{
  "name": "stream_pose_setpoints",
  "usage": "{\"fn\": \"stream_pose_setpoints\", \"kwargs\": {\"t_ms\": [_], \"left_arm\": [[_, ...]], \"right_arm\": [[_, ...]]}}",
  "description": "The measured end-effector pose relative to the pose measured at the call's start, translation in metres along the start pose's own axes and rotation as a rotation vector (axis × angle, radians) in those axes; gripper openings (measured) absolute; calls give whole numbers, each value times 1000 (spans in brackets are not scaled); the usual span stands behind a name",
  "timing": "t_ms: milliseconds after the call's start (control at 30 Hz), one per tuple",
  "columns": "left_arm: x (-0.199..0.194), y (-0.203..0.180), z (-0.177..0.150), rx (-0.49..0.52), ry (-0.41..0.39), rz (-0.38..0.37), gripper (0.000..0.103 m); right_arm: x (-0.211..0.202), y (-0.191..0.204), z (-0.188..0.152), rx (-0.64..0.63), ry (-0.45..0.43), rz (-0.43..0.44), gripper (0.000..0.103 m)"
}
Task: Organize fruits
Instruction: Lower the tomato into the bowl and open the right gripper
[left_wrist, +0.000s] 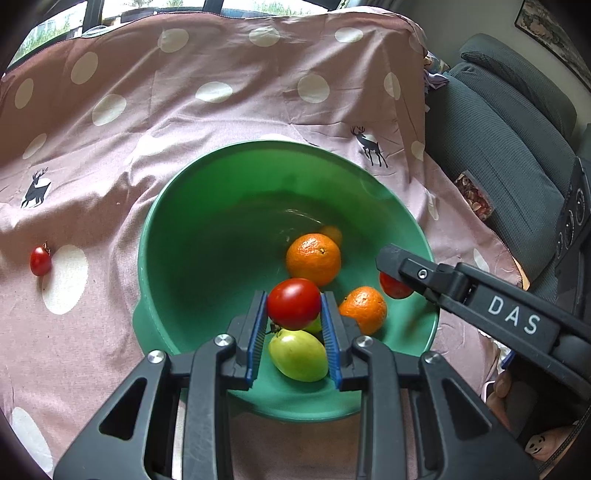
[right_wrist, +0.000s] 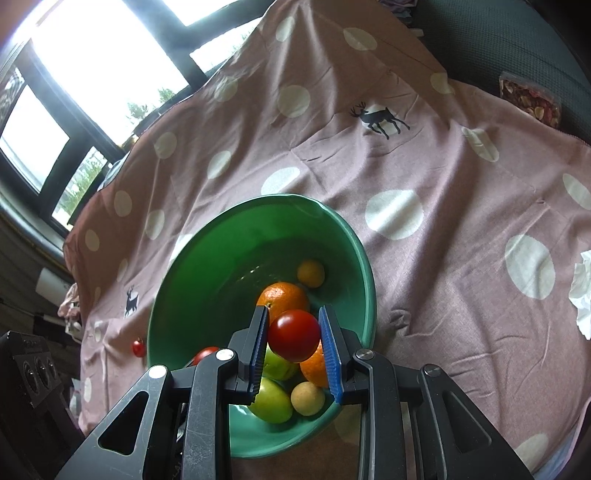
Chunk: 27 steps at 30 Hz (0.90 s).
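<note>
A green bowl (left_wrist: 207, 229) sits on the spotted pink cloth and holds two oranges (left_wrist: 313, 258), green fruits (left_wrist: 298, 354) and small yellow fruits (right_wrist: 311, 273). My left gripper (left_wrist: 294, 304) is shut on a red tomato (left_wrist: 293, 303) above the bowl's near side. My right gripper (right_wrist: 294, 336) is shut on another red tomato (right_wrist: 294, 335), also over the bowl (right_wrist: 192, 280). The right gripper also shows in the left wrist view (left_wrist: 397, 275), its tomato half hidden. One small red tomato (left_wrist: 40, 260) lies on the cloth left of the bowl; it also shows in the right wrist view (right_wrist: 139, 348).
The pink cloth (left_wrist: 221, 110) with white dots and deer covers the table. A dark grey seat (left_wrist: 517, 122) stands to the right with a bag of dried petals (left_wrist: 474, 197). A crumpled white tissue (right_wrist: 583, 291) lies on the cloth. Windows are behind.
</note>
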<state>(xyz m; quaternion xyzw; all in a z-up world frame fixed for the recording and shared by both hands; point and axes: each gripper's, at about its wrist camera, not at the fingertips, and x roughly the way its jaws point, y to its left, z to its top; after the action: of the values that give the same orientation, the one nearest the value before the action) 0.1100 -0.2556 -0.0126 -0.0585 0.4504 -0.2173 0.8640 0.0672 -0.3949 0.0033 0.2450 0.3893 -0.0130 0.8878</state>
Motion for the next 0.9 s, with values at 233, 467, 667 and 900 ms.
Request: {"fn": "stream_pose_setpoints", "kwargs": {"t_ms": [233,467,667,900], "left_arm": [[1,-1,-2,0,-3,18,29],[1,0,-1,-1,-2,18,30],[1,-1,-2,-2,-1,18,30],[0,-2,-2,-1,5,10,30]], "right_arm": [[3,-1,0,13,19,22,30],[3,-3,0,11,19,19,30],[3,-2,0,14,18,21,30],[4,-4,0,18,24,28,30]]}}
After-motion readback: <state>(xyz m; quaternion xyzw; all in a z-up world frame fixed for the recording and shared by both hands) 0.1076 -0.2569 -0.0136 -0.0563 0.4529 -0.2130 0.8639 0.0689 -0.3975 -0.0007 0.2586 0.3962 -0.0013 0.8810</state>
